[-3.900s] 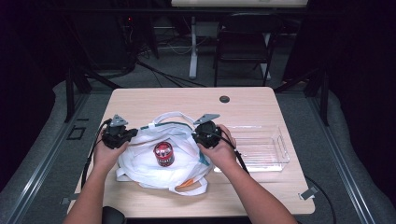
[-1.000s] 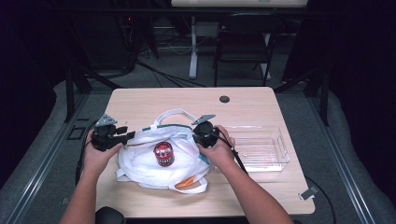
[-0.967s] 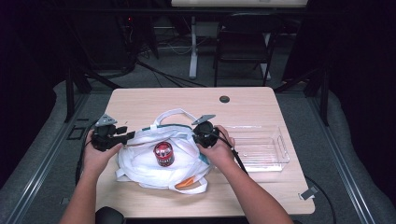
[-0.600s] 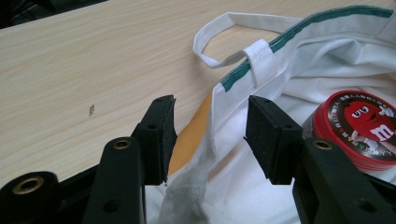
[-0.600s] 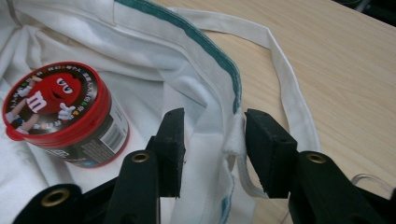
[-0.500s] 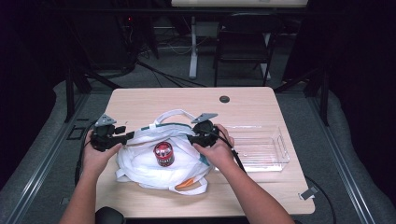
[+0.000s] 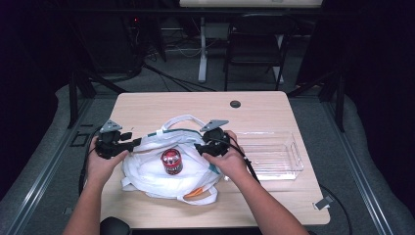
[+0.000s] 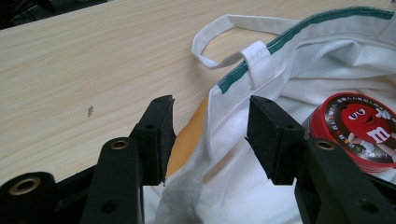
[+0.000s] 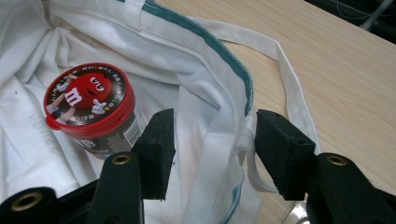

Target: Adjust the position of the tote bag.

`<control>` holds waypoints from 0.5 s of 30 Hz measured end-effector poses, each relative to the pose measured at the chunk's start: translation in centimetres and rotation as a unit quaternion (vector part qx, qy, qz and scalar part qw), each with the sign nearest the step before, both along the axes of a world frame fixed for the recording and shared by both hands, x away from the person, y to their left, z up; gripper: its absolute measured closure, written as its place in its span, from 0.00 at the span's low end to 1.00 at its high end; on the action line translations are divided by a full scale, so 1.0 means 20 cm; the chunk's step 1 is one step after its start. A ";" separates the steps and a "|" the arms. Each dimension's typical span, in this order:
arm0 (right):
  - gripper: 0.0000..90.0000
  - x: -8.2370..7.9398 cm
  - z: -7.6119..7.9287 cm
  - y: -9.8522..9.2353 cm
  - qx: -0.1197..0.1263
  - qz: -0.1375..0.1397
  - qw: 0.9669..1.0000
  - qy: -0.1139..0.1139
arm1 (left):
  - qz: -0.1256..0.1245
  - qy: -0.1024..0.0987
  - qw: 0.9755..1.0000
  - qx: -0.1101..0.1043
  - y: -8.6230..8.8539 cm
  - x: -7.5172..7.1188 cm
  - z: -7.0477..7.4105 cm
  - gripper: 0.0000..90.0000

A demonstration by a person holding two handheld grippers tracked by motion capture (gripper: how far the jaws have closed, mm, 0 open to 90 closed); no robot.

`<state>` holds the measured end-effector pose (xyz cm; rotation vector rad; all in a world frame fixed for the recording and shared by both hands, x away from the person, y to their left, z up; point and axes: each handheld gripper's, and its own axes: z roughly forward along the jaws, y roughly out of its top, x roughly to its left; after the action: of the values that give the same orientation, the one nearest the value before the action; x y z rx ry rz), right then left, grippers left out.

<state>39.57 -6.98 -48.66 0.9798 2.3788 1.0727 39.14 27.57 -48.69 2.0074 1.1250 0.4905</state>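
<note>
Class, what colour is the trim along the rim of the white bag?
Green; the trim shows best in the right gripper view.

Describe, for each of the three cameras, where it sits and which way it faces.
High view: above the table's near edge, looking forward and down; forearms, left gripper, right gripper.
Left gripper view: on that gripper, looking along its open jaws astride the white bag rim.
Right gripper view: likewise, jaws just opened astride the rim.
All share the bag and red-lidded jar.

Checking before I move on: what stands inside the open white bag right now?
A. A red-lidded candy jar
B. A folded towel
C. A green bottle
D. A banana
A: the red-lidded candy jar stands upright in the white bag, its red cartoon-printed lid also plain in both gripper views.
</note>
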 end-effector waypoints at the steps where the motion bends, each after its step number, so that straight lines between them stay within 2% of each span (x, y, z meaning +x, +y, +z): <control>1: 0.53 -0.01 0.01 0.00 -0.001 0.002 1.000 0.000 | 0.000 0.000 1.000 0.001 0.00 0.00 0.00 0.57; 6: 0.53 -0.05 0.04 0.00 0.003 0.010 1.000 -0.006 | 0.000 -0.001 1.000 0.000 0.00 0.00 0.00 0.57; 11: 0.53 -0.07 0.06 0.00 -0.017 0.022 1.000 -0.007 | 0.000 -0.002 1.000 -0.001 0.00 -0.01 0.01 0.57; 14: 0.53 -0.08 0.07 -0.01 -0.022 0.025 0.999 -0.007 | 0.000 -0.004 1.000 -0.003 0.01 -0.01 0.01 0.57; 15: 0.53 -0.08 0.07 -0.01 -0.017 0.023 1.000 -0.008 | 0.000 -0.004 1.000 -0.003 0.01 -0.01 0.01 0.57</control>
<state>37.93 -7.18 -47.17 0.9047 2.4097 1.0493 38.97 27.69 -48.49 1.9990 1.1202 0.4947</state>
